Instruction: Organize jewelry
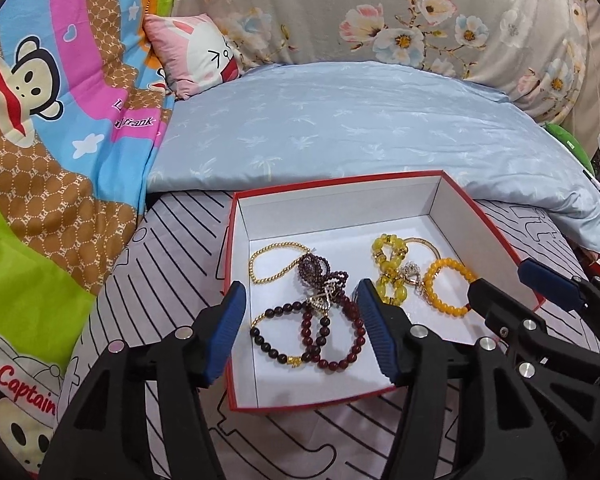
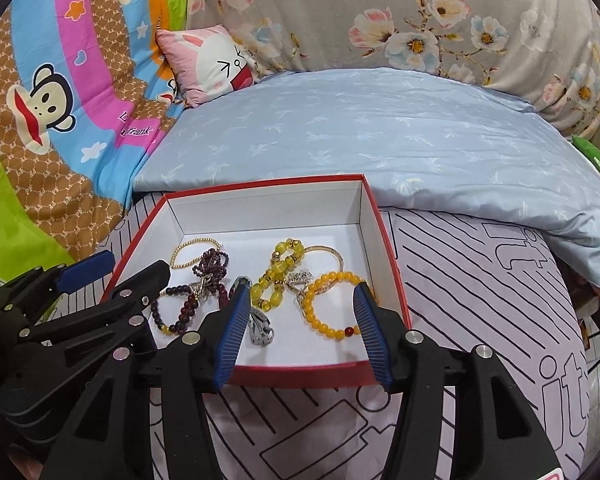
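A red box with a white inside sits on a striped sheet. It holds a gold bead chain, dark red bead bracelets, a yellow bead string, an orange bead bracelet, a thin gold bangle and a silver clip. My left gripper is open and empty over the dark bracelets. My right gripper is open and empty over the orange bracelet; it also shows in the left wrist view.
A light blue quilt lies behind the box. A cartoon monkey blanket is on the left, with a pink rabbit pillow and a grey floral cover at the back. The striped sheet extends right of the box.
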`<action>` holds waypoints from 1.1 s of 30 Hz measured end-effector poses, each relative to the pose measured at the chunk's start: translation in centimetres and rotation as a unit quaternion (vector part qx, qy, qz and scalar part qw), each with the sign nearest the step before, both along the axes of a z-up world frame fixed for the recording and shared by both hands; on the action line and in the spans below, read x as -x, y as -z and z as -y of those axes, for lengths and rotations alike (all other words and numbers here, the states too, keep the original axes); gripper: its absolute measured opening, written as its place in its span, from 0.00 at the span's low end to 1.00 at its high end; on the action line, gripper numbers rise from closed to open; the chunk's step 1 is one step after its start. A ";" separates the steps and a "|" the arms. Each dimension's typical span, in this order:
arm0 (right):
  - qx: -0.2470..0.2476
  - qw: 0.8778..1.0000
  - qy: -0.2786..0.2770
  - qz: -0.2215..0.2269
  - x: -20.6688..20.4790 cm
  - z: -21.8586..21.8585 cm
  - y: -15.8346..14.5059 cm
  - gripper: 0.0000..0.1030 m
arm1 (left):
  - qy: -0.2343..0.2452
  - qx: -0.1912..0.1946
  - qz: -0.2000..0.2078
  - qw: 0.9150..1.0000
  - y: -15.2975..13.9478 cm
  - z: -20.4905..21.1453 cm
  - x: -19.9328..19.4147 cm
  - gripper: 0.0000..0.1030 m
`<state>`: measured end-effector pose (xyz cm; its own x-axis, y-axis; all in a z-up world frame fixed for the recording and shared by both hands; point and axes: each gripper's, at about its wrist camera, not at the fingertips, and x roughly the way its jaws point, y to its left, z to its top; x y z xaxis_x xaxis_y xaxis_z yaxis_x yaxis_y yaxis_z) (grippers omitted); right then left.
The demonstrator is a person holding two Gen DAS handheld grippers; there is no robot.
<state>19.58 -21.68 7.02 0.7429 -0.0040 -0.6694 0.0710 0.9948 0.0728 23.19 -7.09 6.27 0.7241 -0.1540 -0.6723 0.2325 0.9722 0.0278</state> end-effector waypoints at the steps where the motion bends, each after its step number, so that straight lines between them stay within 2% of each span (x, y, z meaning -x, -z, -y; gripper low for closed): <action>1: -0.002 1.000 -0.001 -0.002 0.2 0.0 0.0 0.53 | 0.001 0.001 -0.002 1.000 0.0 -0.1 0.3 0.54; 3: -0.003 1.000 0.000 -0.006 0.7 0.0 0.1 0.55 | 0.005 0.004 -0.007 1.000 0.0 -0.4 0.8 0.54; 7: -0.004 1.000 0.001 -0.012 1.8 0.1 -0.1 0.59 | 0.010 0.007 -0.013 1.000 0.1 -1.0 2.0 0.67; 11: -0.014 1.000 0.002 -0.018 2.5 0.4 -0.4 0.66 | 0.012 0.021 -0.032 0.999 0.3 -1.9 2.4 0.74; 17: 0.002 1.000 0.007 -0.014 2.9 -0.2 -0.7 0.69 | -0.002 0.017 -0.034 0.999 0.4 -2.3 2.7 0.75; 33: 0.000 1.000 0.012 -0.020 3.2 -0.2 -0.5 0.70 | -0.017 0.009 -0.044 0.999 0.4 -2.0 3.3 0.75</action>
<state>16.34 -21.52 7.51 0.7151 -0.0219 -0.6987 0.0973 0.9929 0.0685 19.89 -5.08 5.85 0.6672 -0.1429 -0.7311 0.2003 0.9797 -0.0086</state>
